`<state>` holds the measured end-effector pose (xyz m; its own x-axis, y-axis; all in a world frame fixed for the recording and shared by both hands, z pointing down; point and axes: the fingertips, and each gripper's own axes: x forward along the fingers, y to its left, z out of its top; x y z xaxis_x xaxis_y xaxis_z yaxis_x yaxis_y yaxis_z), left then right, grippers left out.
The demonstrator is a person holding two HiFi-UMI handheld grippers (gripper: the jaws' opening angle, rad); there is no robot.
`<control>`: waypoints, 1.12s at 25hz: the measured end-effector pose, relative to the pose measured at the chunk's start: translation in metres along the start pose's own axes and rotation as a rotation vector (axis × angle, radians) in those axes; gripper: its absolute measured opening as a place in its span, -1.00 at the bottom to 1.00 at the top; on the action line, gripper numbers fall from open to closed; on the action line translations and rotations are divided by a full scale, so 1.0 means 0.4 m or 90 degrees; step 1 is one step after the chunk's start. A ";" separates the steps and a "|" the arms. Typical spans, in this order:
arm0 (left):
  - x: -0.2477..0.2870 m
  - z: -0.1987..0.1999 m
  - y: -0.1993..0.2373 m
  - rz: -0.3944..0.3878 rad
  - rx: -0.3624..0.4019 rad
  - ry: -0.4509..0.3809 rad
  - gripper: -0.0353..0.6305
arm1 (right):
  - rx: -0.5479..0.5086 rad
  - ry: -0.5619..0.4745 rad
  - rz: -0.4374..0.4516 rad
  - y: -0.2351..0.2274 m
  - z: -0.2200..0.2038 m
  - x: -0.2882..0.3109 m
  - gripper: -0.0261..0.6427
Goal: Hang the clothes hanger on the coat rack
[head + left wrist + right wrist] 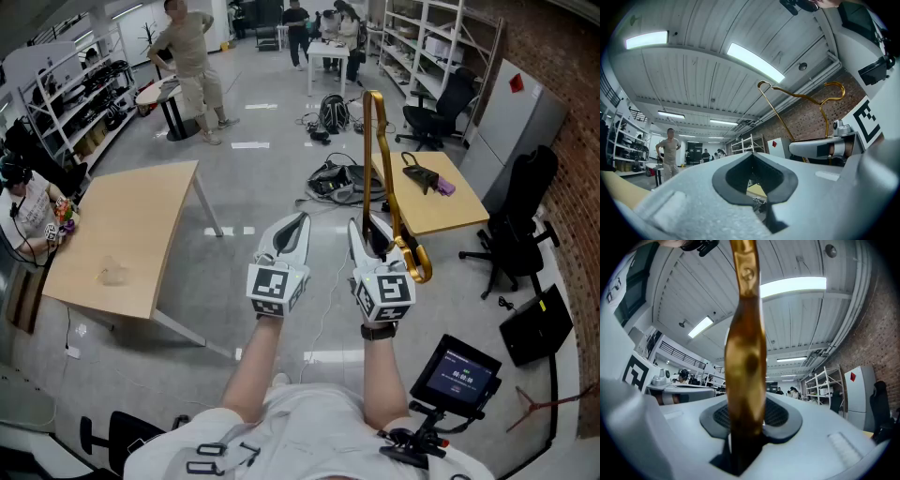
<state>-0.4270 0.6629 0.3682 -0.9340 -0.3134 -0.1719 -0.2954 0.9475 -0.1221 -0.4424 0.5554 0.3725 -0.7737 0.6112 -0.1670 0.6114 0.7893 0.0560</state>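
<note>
Right gripper (pixel 371 234) jaws pinch the hanger (pixel 384 164), whose long axis rises up and away from them. Left gripper (pixel 292 227) jaws are pressed together, empty, just beside it.

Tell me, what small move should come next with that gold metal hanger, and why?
Probably carry the gold metal clothes hanger, gripped in the right tool, toward the coat rack: it stands upright in mid-air, hooked on nothing, and no rack is close by.
</note>
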 end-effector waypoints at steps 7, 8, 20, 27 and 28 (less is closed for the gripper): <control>-0.010 0.031 0.006 0.046 -0.006 -0.055 -0.89 | -0.001 -0.001 0.002 -0.021 -0.013 -0.008 -0.58; -0.015 0.031 0.010 0.048 -0.019 -0.057 -0.89 | 0.000 0.000 0.002 -0.020 -0.015 -0.009 -0.58; -0.062 0.051 -0.175 0.070 -0.022 -0.045 -0.89 | 0.051 0.023 0.018 -0.062 -0.016 -0.176 -0.58; 0.010 0.020 -0.243 0.034 -0.059 -0.030 -0.89 | 0.045 0.029 -0.025 -0.128 -0.034 -0.249 -0.57; 0.041 0.012 -0.260 0.013 -0.064 -0.027 -0.89 | 0.038 0.030 -0.040 -0.150 -0.032 -0.247 -0.58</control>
<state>-0.4106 0.5588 0.3735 -0.9313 -0.2936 -0.2154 -0.2965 0.9548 -0.0197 -0.4048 0.4485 0.3983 -0.8168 0.5640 -0.1211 0.5693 0.8220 -0.0119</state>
